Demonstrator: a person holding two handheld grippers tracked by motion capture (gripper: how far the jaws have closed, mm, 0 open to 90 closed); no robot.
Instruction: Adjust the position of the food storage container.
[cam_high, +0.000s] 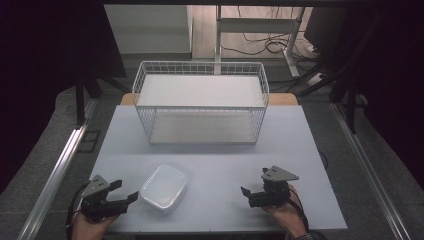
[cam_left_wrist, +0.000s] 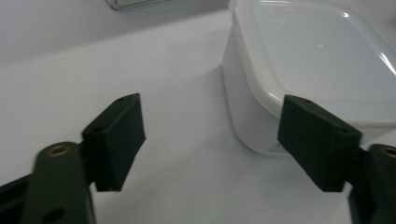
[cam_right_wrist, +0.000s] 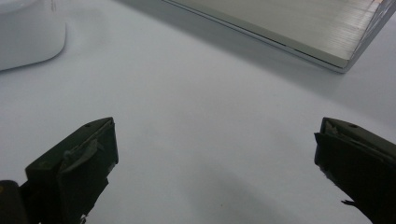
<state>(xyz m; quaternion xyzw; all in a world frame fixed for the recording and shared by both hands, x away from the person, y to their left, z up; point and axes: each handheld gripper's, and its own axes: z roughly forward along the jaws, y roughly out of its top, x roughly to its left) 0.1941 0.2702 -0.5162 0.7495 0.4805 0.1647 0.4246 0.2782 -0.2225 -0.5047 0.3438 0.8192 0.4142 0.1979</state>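
Note:
A white lidded plastic container (cam_high: 164, 187) lies on the white table (cam_high: 215, 150) near the front left. My left gripper (cam_high: 125, 191) sits just left of it, open, jaws pointing at its side. In the left gripper view (cam_left_wrist: 210, 140) the container (cam_left_wrist: 303, 70) fills the upper right, its corner next to the right jaw, nothing between the jaws. My right gripper (cam_high: 250, 192) is open at the front right, pointing left over bare table. Between the wide-apart jaws in the right gripper view (cam_right_wrist: 215, 163) is bare table, with the container's edge (cam_right_wrist: 28, 37) at the upper left.
A white wire basket (cam_high: 200, 102) with two shelf levels stands at the back middle of the table; its base edge (cam_right_wrist: 299, 32) shows in the right gripper view. Dark curtains, metal rails and floor cables surround the table.

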